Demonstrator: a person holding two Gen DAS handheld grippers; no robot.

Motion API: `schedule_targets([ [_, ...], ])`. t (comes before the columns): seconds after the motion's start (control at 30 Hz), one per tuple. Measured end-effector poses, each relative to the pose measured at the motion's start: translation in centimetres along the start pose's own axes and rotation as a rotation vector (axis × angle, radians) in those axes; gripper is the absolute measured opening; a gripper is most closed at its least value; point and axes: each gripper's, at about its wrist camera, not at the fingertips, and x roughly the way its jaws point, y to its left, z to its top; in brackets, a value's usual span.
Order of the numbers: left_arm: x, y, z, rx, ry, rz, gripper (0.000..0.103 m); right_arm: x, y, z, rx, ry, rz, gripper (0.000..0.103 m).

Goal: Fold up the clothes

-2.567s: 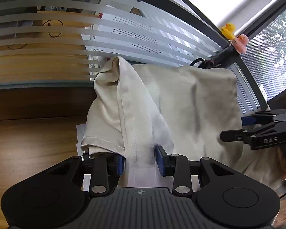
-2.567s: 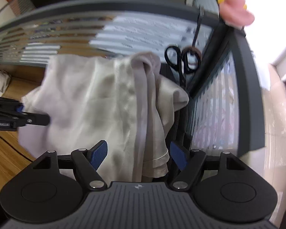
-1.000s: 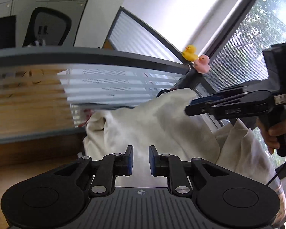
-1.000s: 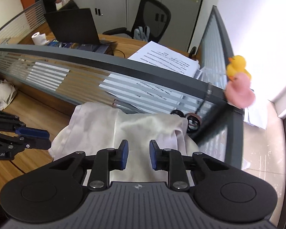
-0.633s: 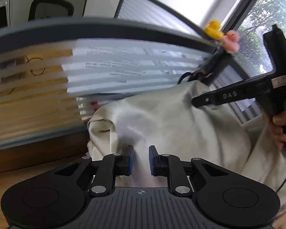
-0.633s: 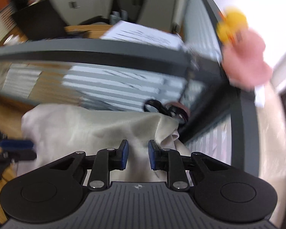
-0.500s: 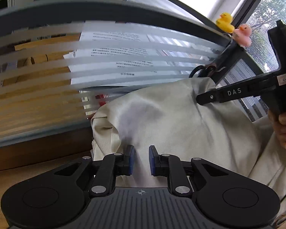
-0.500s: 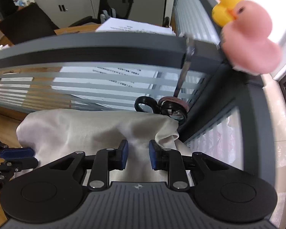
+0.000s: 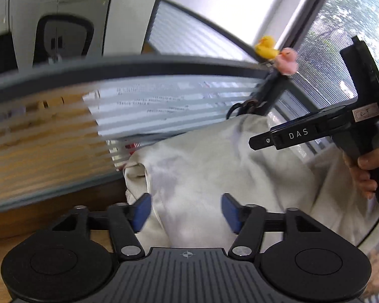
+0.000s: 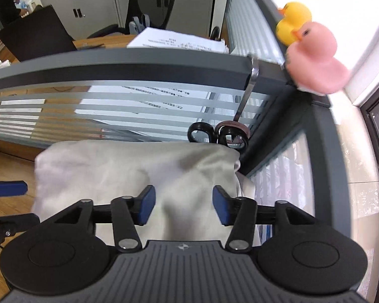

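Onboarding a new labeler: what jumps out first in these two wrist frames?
The cream garment heaped on the wooden desk against the slatted partition fills the middle of both views, with each gripper's blue-padded fingers spread wide on either side of it. Next, the yellow duck and pink duck perched on the partition's top corner, and black scissors hanging just below them.

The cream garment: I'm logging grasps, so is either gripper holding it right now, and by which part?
Nothing is held. The left gripper and right gripper both stand open, with the cream garment lying loose between their pads.
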Motion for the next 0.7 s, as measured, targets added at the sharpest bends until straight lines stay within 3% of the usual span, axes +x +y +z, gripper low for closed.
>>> schedule_targets([
  [0.17, -4.1, -0.7, -0.7, 0.051, -0.042, 0.014, 0.09, -4.3, 1.5, -1.1, 0.014, -0.047, -0.017, 0.074],
  [0.2, -4.9, -0.7, -1.0, 0.058, -0.048, 0.014, 0.092, -5.2, 1.9, -1.4, 0.016, -0.058, -0.022, 0.08],
  [0.37, -8.4, -0.1, -2.7, 0.087, -0.064, 0.018, 0.101, -9.6, 4.6, -3.9, 0.044, -0.104, -0.029, 0.088],
  [0.6, -13.5, 2.6, -6.1, 0.145, -0.062, 0.01, 0.103, -13.5, 10.2, -7.7, 0.098, -0.147, -0.065, 0.101],
  [0.7, -15.3, 4.0, -7.6, 0.177, -0.043, -0.002, 0.103, -14.7, 13.0, -9.5, 0.122, -0.163, -0.086, 0.101],
])
